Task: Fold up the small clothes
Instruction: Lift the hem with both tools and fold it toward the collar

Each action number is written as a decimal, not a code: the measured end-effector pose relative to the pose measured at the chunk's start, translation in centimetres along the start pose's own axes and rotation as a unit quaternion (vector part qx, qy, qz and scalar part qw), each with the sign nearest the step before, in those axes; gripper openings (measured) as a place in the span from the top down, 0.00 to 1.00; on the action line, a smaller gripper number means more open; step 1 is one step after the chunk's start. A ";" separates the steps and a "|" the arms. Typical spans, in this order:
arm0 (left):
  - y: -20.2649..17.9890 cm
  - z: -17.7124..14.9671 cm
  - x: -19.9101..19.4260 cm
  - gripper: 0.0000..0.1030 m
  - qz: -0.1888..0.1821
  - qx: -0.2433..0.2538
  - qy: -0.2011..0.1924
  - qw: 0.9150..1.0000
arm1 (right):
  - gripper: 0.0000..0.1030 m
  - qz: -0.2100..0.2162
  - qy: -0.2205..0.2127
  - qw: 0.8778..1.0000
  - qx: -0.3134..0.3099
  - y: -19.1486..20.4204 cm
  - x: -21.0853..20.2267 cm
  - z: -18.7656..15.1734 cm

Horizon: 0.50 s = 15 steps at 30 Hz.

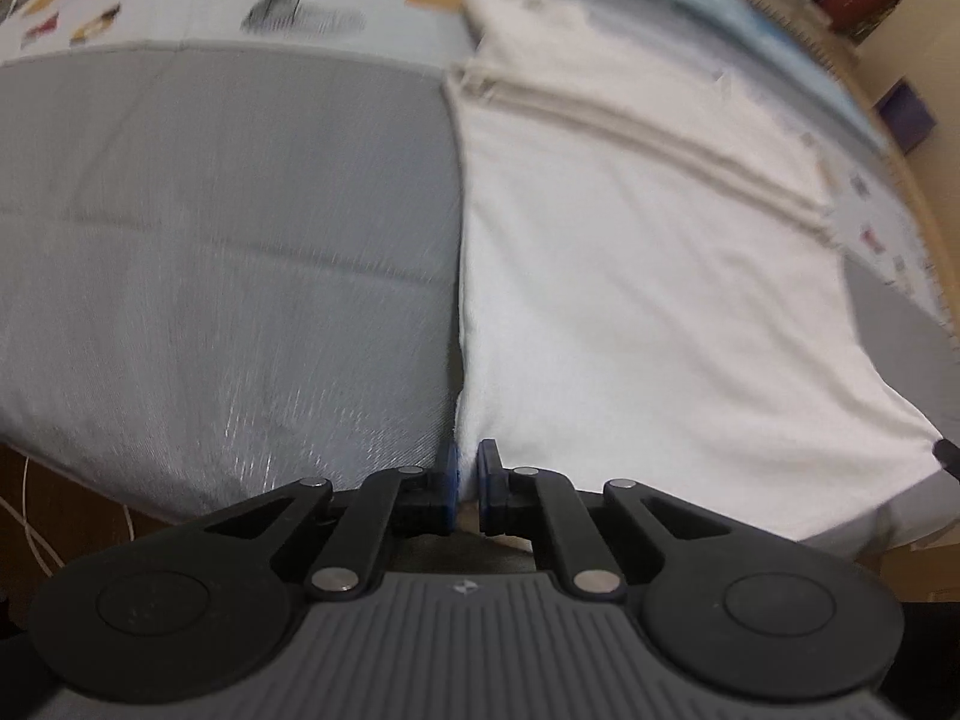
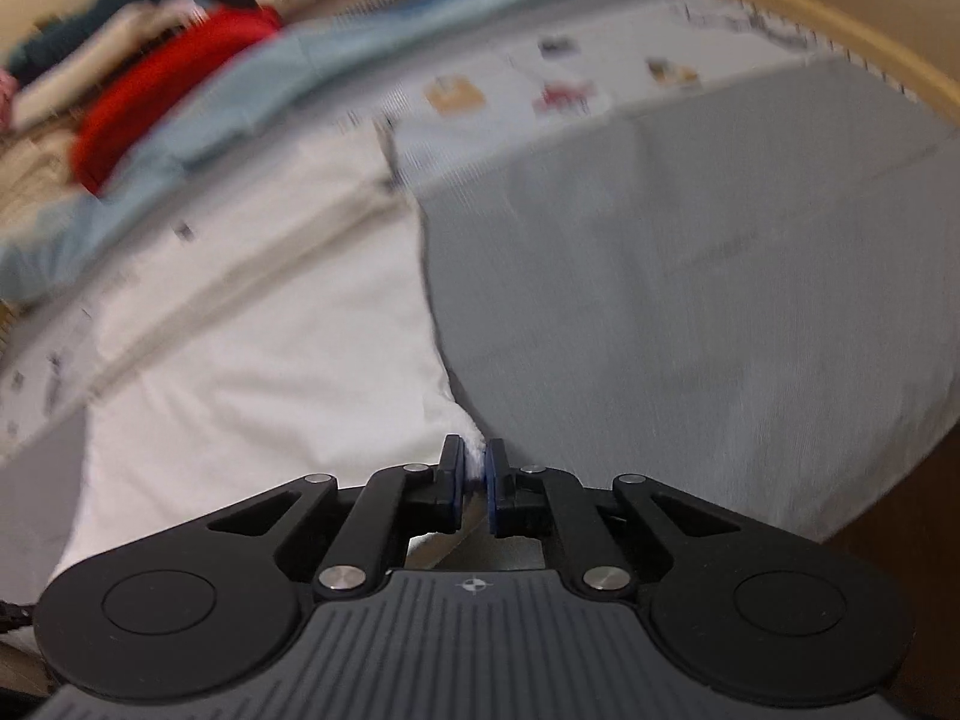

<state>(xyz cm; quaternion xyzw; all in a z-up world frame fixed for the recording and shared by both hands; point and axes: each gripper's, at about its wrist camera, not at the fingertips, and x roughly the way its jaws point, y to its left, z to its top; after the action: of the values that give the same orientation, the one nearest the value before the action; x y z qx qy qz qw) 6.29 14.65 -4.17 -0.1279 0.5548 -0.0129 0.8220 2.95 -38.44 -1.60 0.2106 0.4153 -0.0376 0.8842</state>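
A white garment [image 1: 630,276] lies flat on the grey mat [image 1: 228,228], reaching its near edge. Left gripper [image 1: 467,471] and right gripper [image 2: 474,468] each pinch a near corner. Uneven lifting could skew the fold; thin cloth may slip free.

No text can be read; the small prints on the bedcover [image 1: 252,6] seem too blurred.

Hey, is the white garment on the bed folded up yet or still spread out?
Spread out. The white garment lies flat across the grey bed cover, each gripper pinching a near corner.
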 end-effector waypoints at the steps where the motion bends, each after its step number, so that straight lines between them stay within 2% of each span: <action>1: -0.2 0.0 -0.9 0.94 -0.004 0.003 -0.010 1.000 | 0.94 0.008 -0.011 1.000 0.003 0.2 -0.9 0.3; 8: -0.6 -0.4 -8.4 0.95 -0.043 0.008 -0.082 0.996 | 0.94 0.049 -0.081 0.996 -0.001 0.6 -7.8 1.4; 15: 0.9 -2.5 -17.3 0.95 -0.098 -0.029 -0.148 0.984 | 0.95 0.089 -0.147 0.985 0.001 -0.4 -17.2 1.0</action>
<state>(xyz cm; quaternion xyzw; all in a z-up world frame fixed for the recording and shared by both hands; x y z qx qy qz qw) -2.73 17.86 10.48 -0.2065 0.4123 -0.0584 0.8854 -7.67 -41.06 11.72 0.2398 0.2604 0.0107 0.9352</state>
